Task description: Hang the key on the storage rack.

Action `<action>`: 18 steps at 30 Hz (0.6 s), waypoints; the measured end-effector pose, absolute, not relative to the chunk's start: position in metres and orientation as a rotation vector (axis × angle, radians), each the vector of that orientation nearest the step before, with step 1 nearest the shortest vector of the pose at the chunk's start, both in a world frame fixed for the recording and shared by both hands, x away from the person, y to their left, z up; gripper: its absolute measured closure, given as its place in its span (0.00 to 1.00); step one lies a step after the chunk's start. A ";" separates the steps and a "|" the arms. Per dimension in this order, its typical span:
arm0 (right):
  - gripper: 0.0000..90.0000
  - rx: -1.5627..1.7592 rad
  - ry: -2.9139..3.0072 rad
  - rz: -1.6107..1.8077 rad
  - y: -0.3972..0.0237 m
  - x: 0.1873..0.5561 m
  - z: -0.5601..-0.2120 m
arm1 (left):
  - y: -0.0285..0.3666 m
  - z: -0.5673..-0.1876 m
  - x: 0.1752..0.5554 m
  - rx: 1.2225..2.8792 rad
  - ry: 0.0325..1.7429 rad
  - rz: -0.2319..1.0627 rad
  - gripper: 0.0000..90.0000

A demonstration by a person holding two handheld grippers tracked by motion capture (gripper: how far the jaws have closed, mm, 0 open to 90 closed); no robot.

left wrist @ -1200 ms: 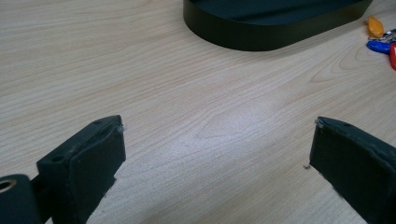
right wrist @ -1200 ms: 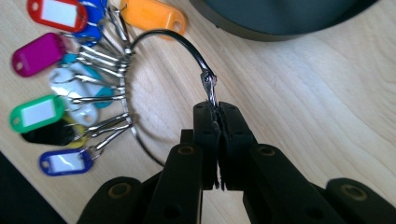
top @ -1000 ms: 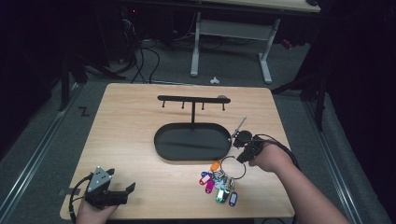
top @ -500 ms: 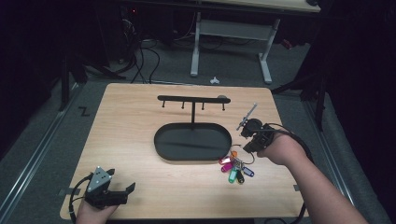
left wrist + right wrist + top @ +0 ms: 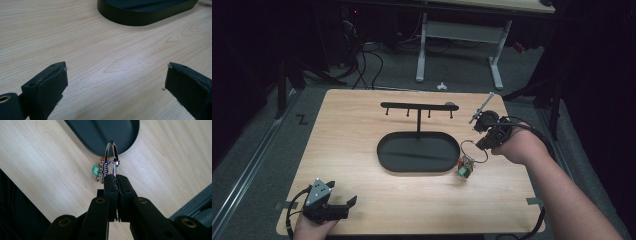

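Note:
My right gripper (image 5: pixel 484 143) (image 5: pixel 115 180) is shut on a metal key ring (image 5: pixel 474 151) (image 5: pixel 111 155), held in the air right of the stand's base. Several keys with coloured tags (image 5: pixel 465 167) (image 5: pixel 98 171) hang in a bunch below the ring. The black key stand has an oval tray base (image 5: pixel 418 152) (image 5: pixel 100 132) and a hook bar (image 5: pixel 419 106) on a post. My left gripper (image 5: pixel 343 207) (image 5: pixel 115 81) rests at the table's front left corner, open, with bare wood between its fingers.
The wooden table (image 5: pixel 357 130) ends close behind my left hand and to the right of my right forearm. A cable (image 5: pixel 532 132) loops from the right gripper. Grey floor, table legs and cords lie beyond the far edge.
My right gripper has risen and moved toward the far right, lifting the key bunch off the table so it now hangs from the ring. The left gripper has stayed put.

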State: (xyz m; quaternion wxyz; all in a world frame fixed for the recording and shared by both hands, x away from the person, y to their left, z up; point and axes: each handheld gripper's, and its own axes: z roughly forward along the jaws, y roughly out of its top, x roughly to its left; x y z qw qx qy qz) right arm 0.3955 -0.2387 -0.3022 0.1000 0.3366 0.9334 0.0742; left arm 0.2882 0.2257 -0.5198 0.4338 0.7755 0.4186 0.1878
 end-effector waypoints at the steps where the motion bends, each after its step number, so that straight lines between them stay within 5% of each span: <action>1: 0.98 0.999 2.752 0.219 -0.238 0.396 -0.298 | 0.226 -0.520 0.288 1.932 1.041 0.466 0.06; 18: 0.98 0.956 2.745 0.258 -0.215 0.416 -0.274 | 0.227 -0.520 0.287 1.927 1.044 0.466 0.06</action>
